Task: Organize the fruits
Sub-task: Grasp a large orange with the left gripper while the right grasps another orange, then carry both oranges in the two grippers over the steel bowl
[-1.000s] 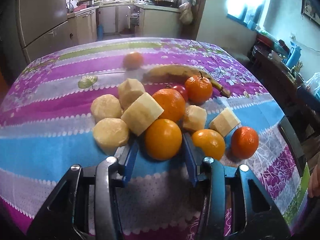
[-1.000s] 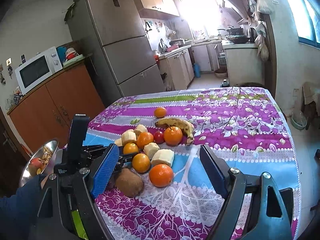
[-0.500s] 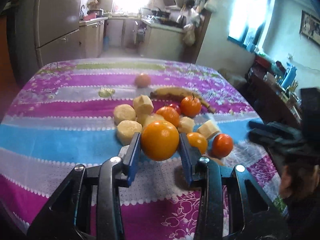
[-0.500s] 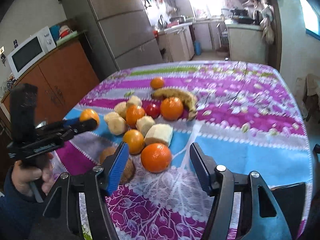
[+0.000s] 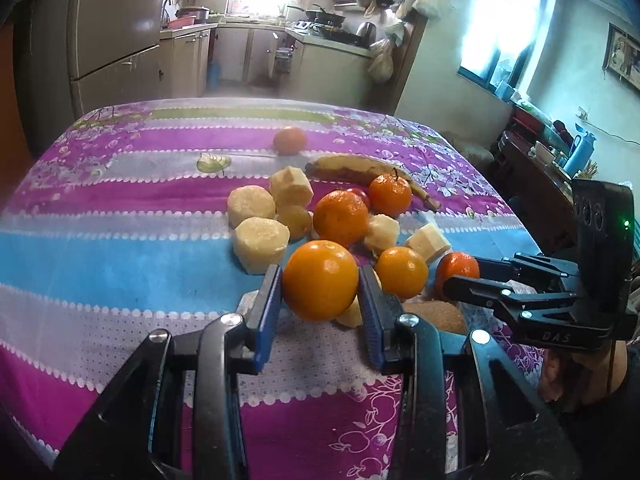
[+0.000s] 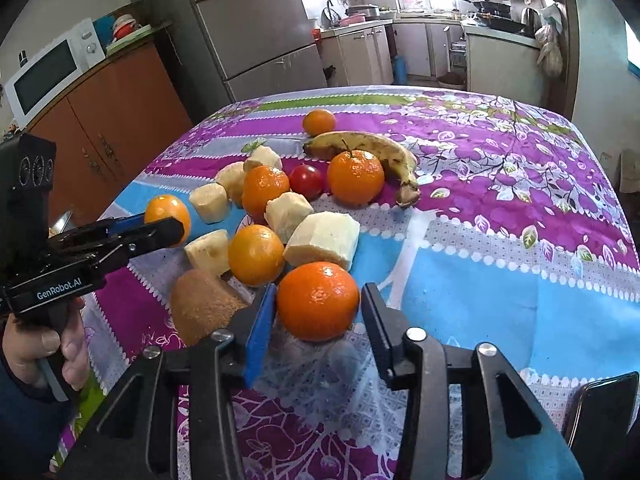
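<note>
A pile of fruit lies on the purple and blue tablecloth [image 6: 500,264]: oranges, pale peeled chunks [image 6: 322,240], a tomato [image 6: 306,180], a banana [image 6: 360,146] and a brown kiwi [image 6: 200,304]. My left gripper [image 5: 319,284] is shut on an orange [image 5: 320,280] and holds it above the cloth; the right wrist view shows it [image 6: 166,216] at the pile's left. My right gripper [image 6: 318,316] has both pads against a tangerine [image 6: 318,300] that rests on the cloth at the pile's near edge.
A lone orange [image 6: 319,121] sits beyond the banana. A dark flat object [image 6: 600,408] lies at the table's near right corner. A fridge [image 6: 256,28] and a wooden cabinet [image 6: 120,120] stand left of the table. A hand [image 6: 44,352] holds the left gripper's handle.
My left gripper closed on the orange, lifted it off the cloth and carried it left of the pile. My right gripper moved down to the tangerine and its fingers narrowed onto it.
</note>
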The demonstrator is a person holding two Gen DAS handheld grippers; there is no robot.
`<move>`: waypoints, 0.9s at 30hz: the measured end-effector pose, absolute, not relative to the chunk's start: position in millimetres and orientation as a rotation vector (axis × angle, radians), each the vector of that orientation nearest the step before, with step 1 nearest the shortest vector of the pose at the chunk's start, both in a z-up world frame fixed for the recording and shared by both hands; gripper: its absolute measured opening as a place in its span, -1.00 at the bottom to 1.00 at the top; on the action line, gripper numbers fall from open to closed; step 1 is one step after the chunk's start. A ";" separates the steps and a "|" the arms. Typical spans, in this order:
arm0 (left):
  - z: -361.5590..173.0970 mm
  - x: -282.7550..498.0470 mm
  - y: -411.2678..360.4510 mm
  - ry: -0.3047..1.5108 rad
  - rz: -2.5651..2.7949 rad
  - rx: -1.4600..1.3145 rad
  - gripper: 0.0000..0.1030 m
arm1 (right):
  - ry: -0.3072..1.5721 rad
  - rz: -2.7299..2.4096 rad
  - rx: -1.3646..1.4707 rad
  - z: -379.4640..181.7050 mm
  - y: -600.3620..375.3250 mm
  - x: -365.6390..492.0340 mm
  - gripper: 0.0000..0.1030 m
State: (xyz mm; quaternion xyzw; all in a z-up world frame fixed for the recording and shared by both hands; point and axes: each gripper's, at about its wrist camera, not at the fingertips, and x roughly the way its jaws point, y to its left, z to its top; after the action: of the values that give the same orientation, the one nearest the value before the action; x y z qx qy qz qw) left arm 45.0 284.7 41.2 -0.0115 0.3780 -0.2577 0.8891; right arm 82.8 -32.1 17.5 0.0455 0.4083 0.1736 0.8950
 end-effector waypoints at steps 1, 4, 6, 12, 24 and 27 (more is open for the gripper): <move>40.9 44.7 284.5 0.785 -0.536 -0.023 -0.26 | 0.845 0.356 0.093 17.6 -32.3 82.4 -0.12; 44.1 42.9 286.9 0.774 -0.537 -0.026 -0.26 | 0.827 0.339 0.085 23.1 -33.2 80.0 -0.14; 50.5 39.7 288.6 0.755 -0.532 -0.029 -0.26 | 0.794 0.334 0.085 33.1 -35.6 74.7 -0.14; 75.8 17.4 295.6 0.678 -0.516 -0.020 -0.26 | 0.656 0.315 0.077 73.3 -38.1 49.7 -0.14; 142.4 -46.8 358.0 0.518 -0.409 -0.014 -0.26 | 0.497 0.413 0.030 133.3 16.0 13.7 -0.14; 152.8 -58.9 380.5 0.492 -0.356 -0.010 -0.26 | 0.496 0.454 0.019 139.9 41.5 12.1 -0.14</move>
State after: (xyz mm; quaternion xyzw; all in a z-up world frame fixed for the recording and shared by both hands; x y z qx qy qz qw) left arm -58.9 380.5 152.8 -0.0052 0.2422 -0.1754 0.9542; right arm 12.1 41.5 139.9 0.0094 0.2435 0.2227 0.9440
